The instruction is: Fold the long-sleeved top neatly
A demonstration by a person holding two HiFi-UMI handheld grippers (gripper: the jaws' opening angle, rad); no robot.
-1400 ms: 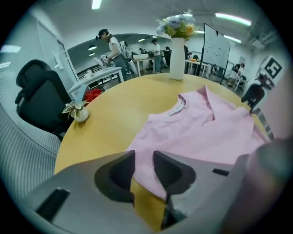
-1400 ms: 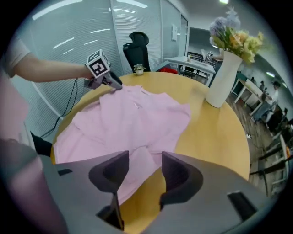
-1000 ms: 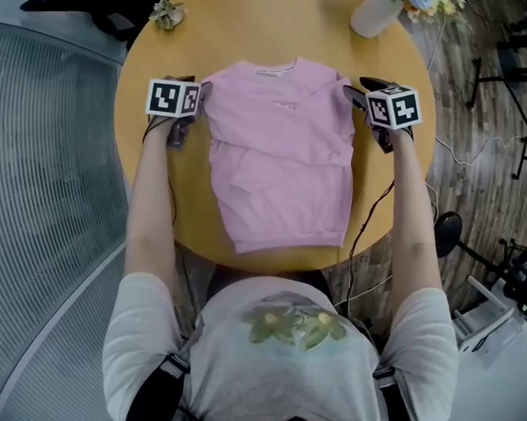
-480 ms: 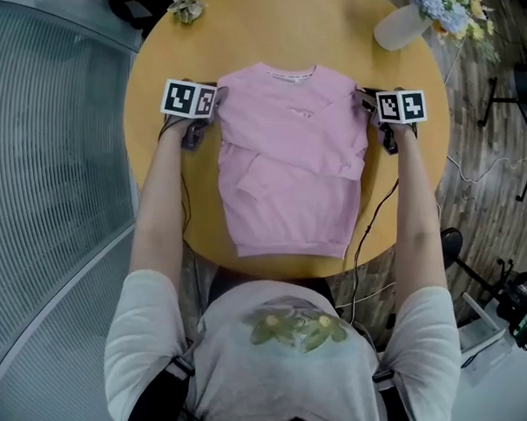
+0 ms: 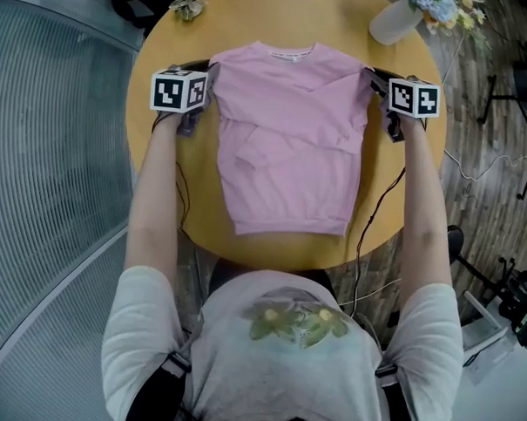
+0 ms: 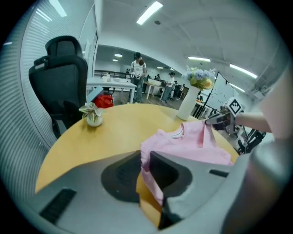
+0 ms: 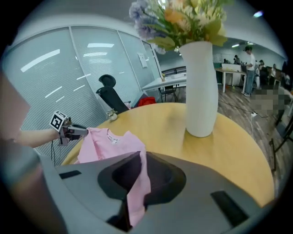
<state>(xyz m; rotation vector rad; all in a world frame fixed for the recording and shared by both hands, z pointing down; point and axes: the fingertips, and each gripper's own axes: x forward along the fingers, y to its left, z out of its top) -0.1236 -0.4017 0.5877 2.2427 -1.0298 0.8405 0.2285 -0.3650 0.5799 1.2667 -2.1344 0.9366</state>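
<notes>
The pink long-sleeved top (image 5: 288,137) lies front up on the round wooden table (image 5: 160,183), with its sleeves folded across the chest. My left gripper (image 5: 207,74) is at the top's left shoulder. Its jaws have just been closing, and pink cloth (image 6: 192,141) is pinched between them in the left gripper (image 6: 145,157) view. My right gripper (image 5: 374,77) is at the right shoulder. Its jaws have also just been closing, and a fold of the top (image 7: 110,141) hangs from the right gripper (image 7: 139,157). Both shoulders are raised a little off the table.
A white vase with flowers (image 5: 396,21) stands at the table's far right, close to the right gripper. A small potted plant (image 5: 187,3) sits at the far left edge. A black office chair (image 6: 64,77) stands behind the table. Cables hang off the near edge.
Both grippers, open beside the shoulders a second ago, have moved in and shut on the cloth. They have since risen a little, lifting the shoulders.
</notes>
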